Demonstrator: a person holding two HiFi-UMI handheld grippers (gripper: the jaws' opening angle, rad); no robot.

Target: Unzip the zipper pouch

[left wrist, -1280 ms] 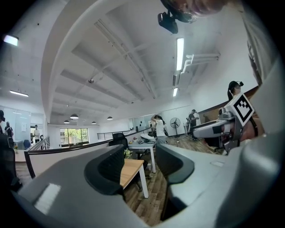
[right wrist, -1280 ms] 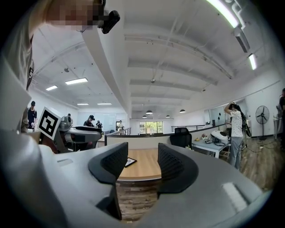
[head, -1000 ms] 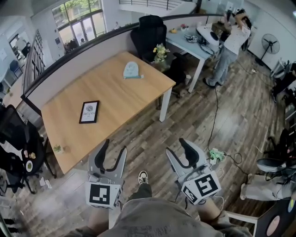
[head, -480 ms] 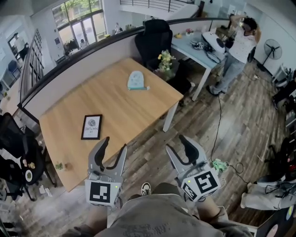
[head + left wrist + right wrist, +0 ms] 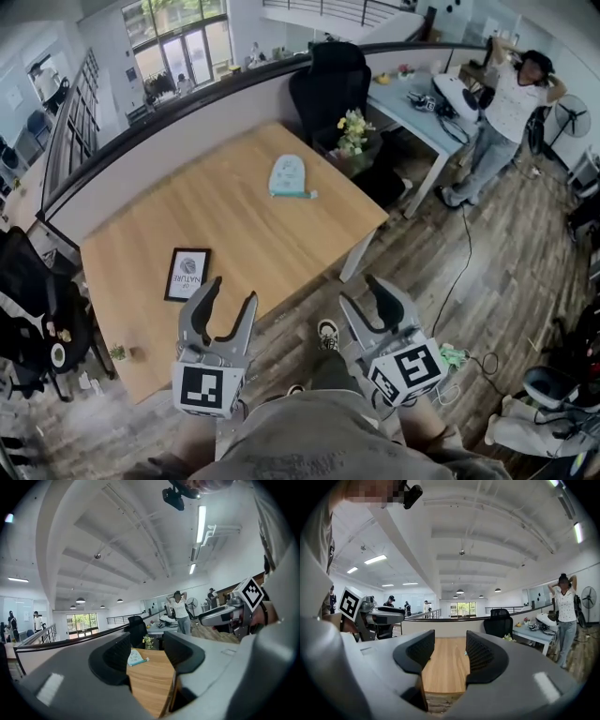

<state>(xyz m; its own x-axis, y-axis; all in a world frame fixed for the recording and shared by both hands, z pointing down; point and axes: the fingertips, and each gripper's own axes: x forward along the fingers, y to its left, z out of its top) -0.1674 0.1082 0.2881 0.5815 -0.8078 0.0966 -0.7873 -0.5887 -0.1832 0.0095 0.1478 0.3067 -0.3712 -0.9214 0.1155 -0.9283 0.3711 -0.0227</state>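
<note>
Zero progress on unzipping | zipper pouch (image 5: 289, 176) lies untouched on the far side of the wooden surface (image 5: 211, 230), well apart from us | left gripper (image 5: 231, 298) fingers spread, empty | right gripper (image 5: 364, 296) fingers spread, empty | remaining, we judge: approach, pin the pouch, pull the zipper.

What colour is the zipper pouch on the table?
The zipper pouch is pale mint green with a darker teal edge; the head view shows it best.
</note>
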